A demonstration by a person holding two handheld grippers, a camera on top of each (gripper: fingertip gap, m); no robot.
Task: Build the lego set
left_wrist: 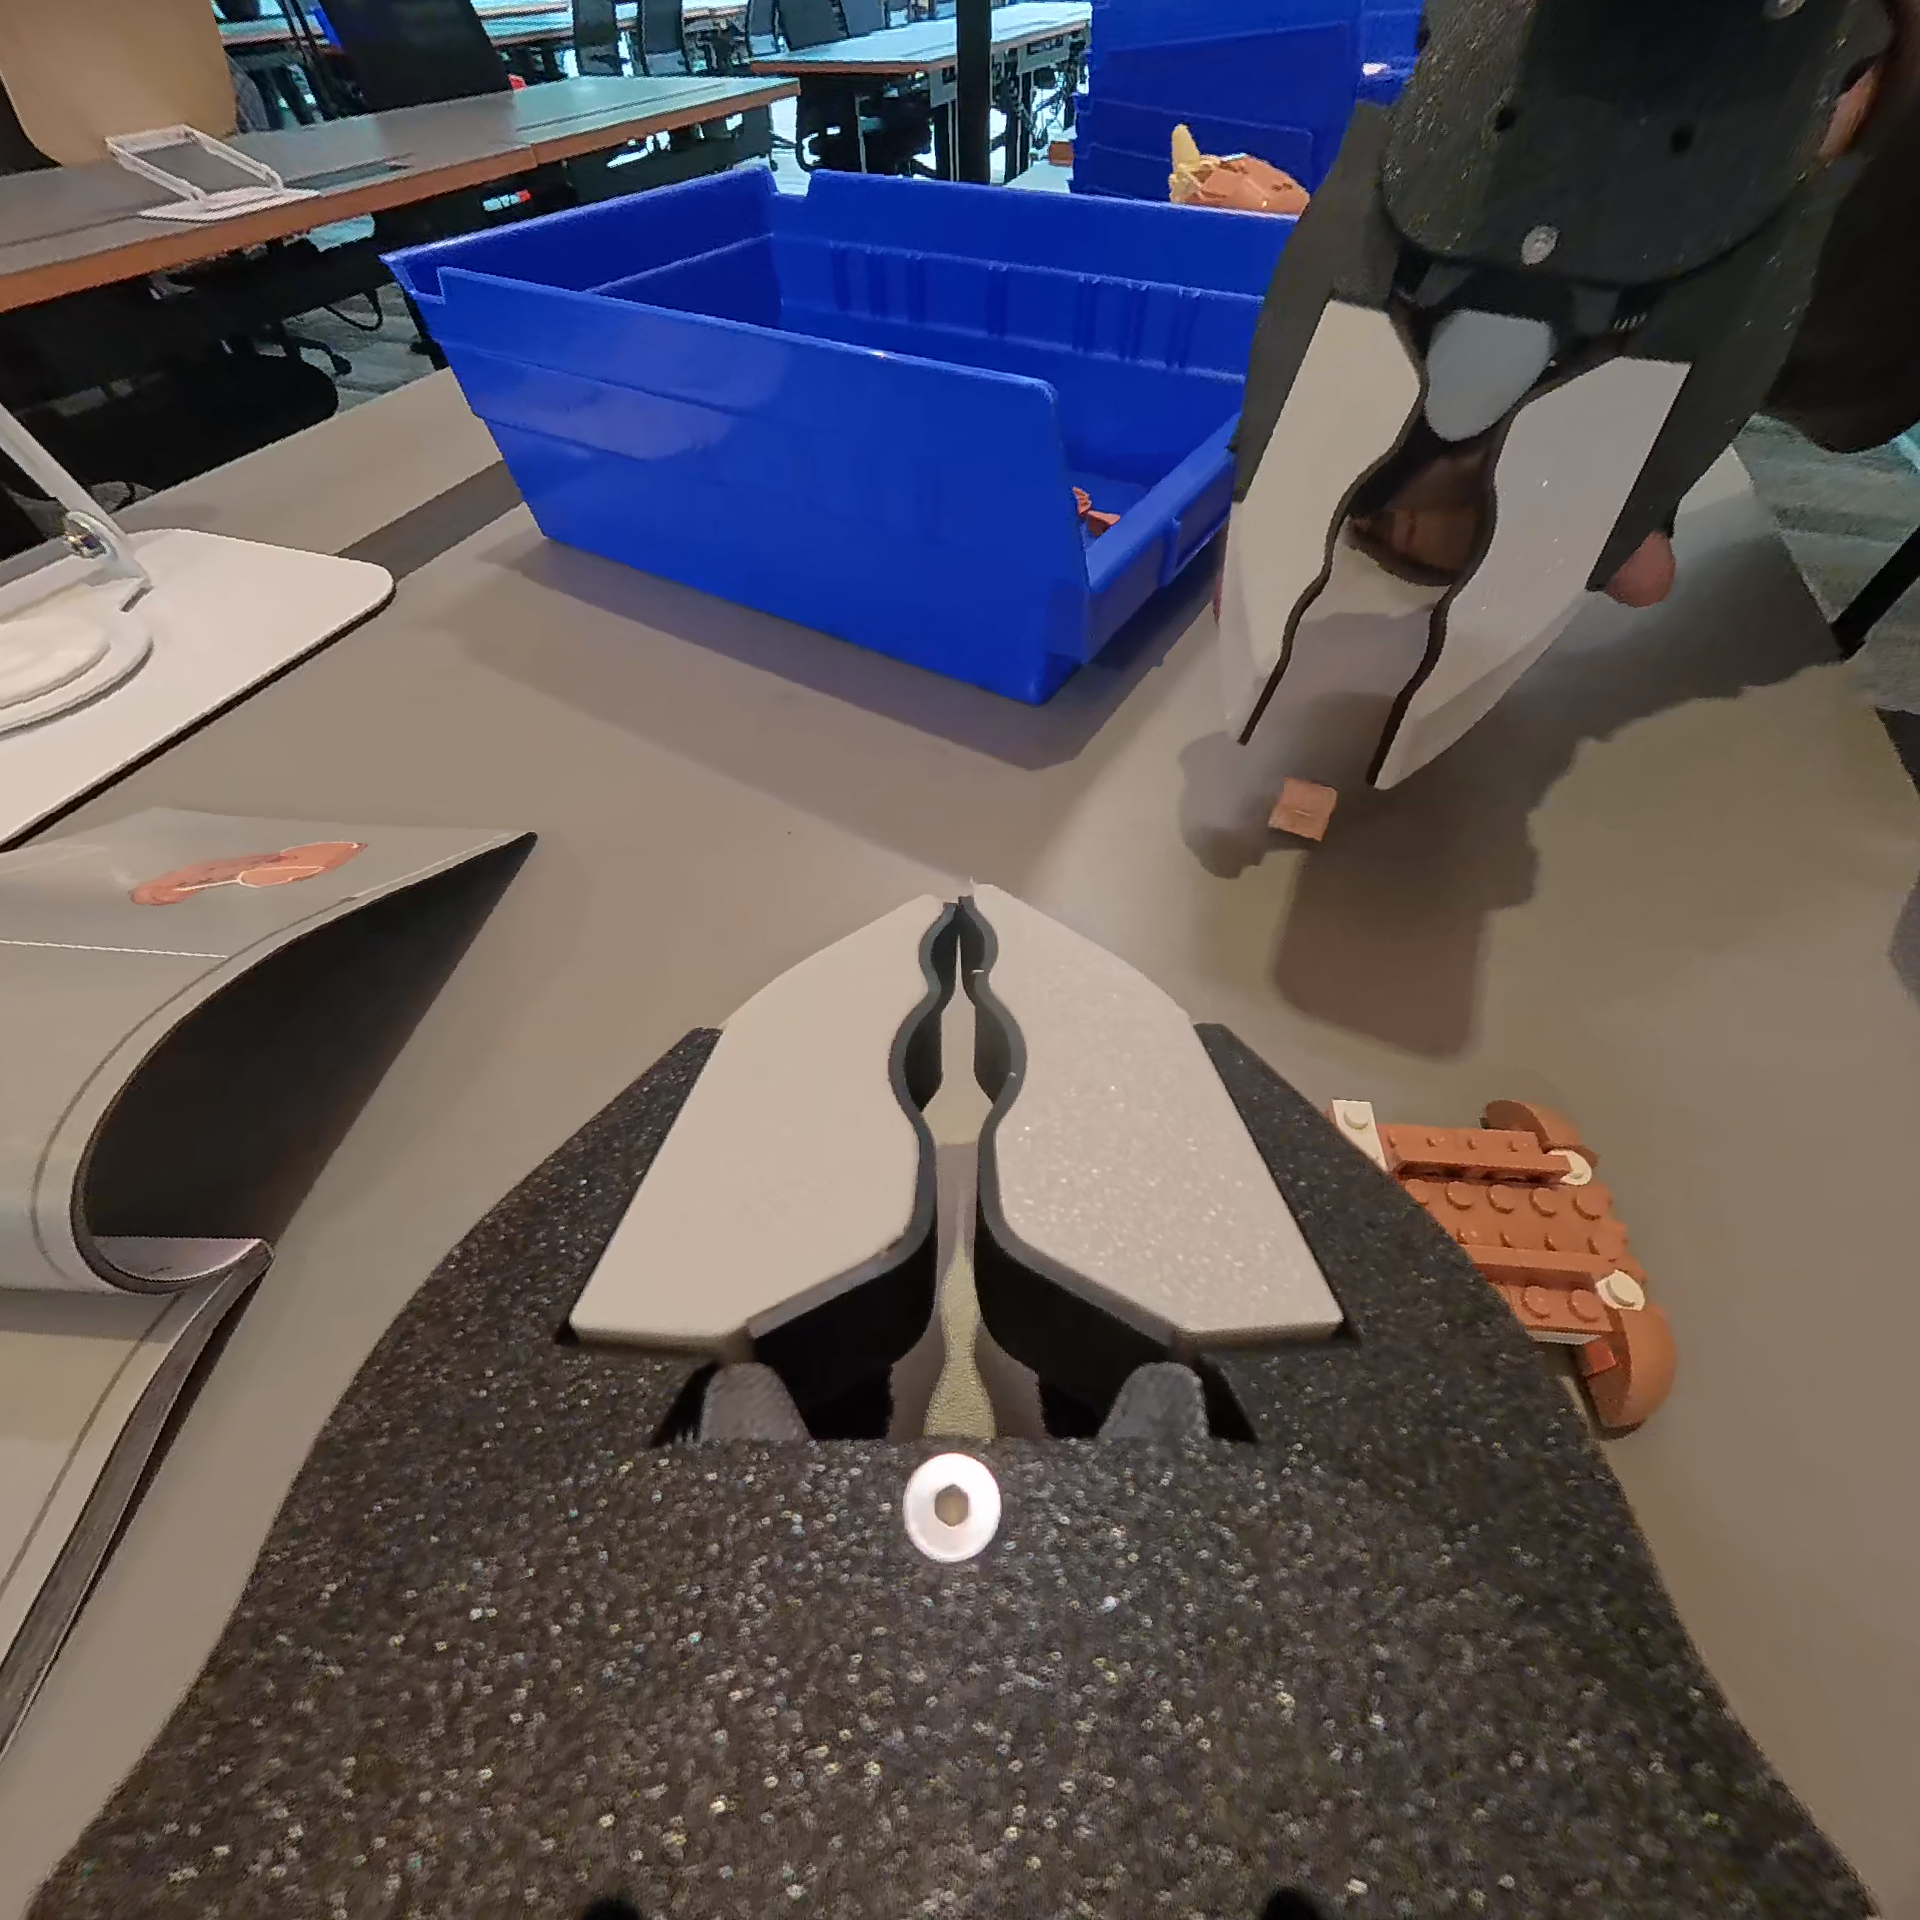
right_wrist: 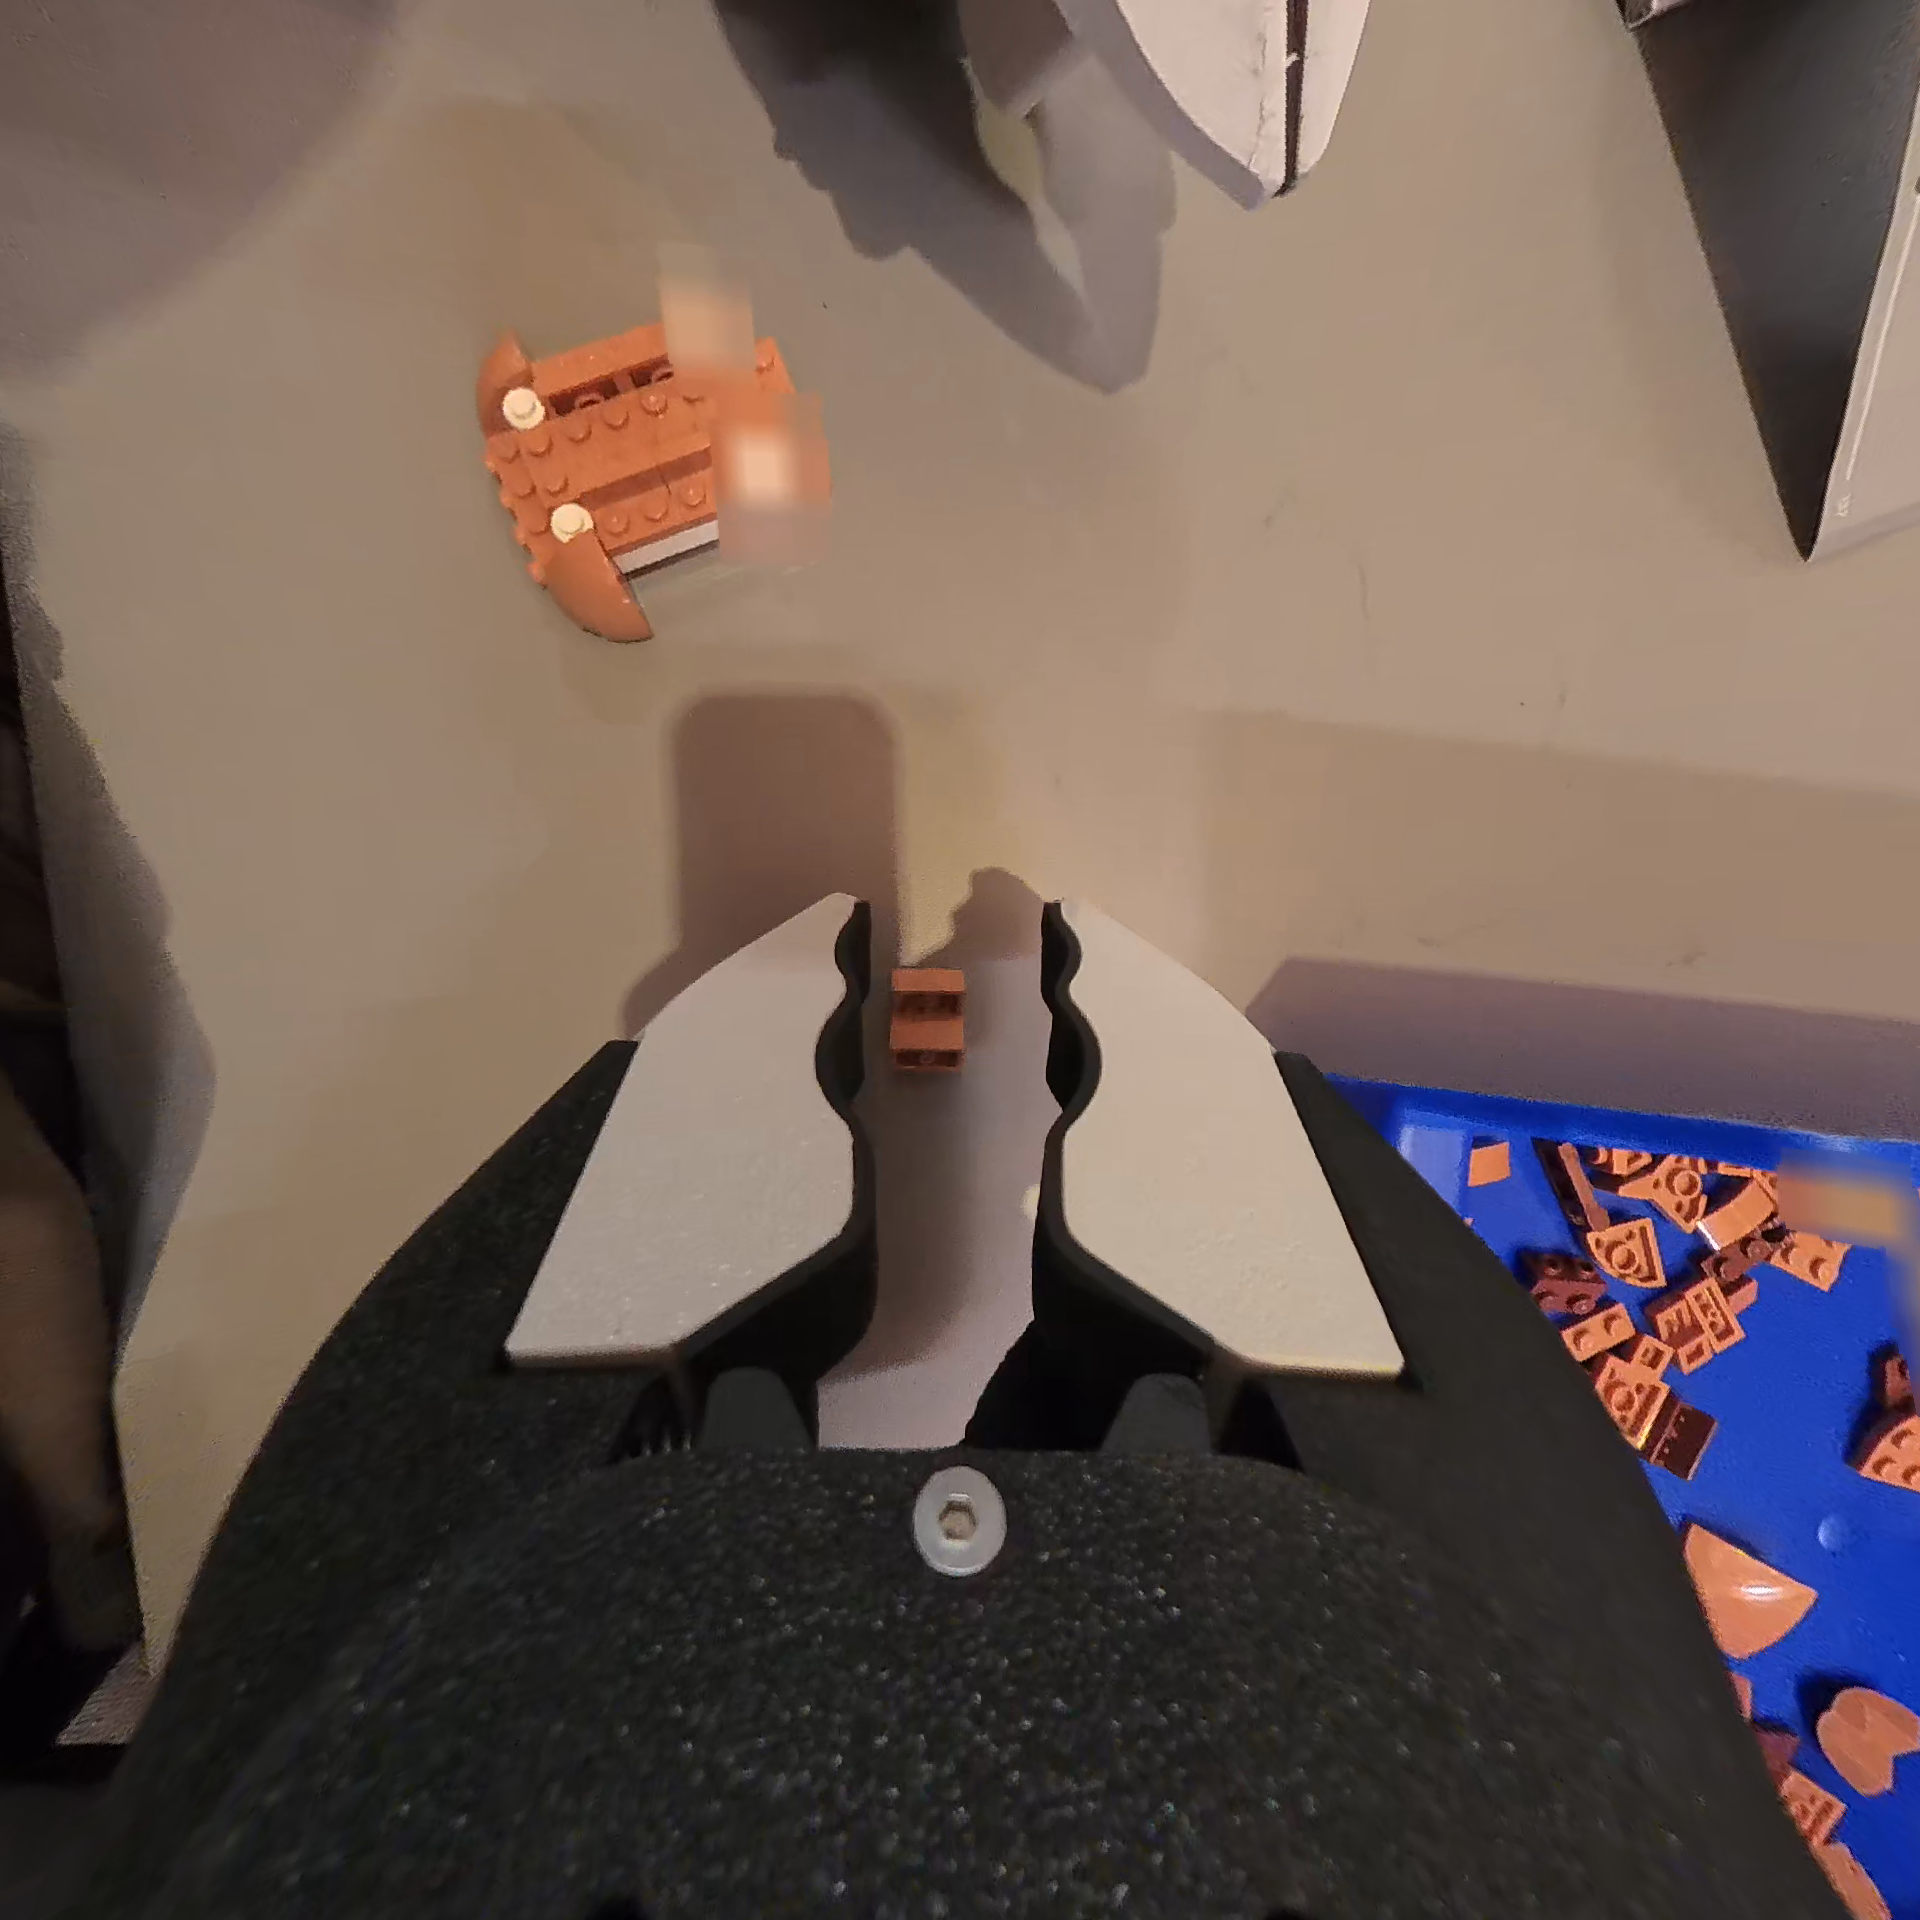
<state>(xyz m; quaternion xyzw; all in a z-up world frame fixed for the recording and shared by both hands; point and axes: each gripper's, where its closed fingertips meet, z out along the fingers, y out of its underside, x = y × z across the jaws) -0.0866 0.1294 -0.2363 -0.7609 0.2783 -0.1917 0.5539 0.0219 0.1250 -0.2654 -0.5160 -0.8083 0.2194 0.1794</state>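
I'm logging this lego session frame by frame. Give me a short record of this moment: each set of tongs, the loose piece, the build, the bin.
left tongs: shut, empty, hovering above the table
right tongs: open, straddling the small brown brick
small brown brick: on the grey table, not gripped
partial brown build: lying on the table, apart from both tongs
blue bin: holds loose brown pieces
instruction booklet: open, page curled

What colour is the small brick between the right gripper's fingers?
Reddish brown brick; clearest in the right wrist view.

Grey table [left_wrist: 644, 748], office desks [left_wrist: 436, 156] behind.
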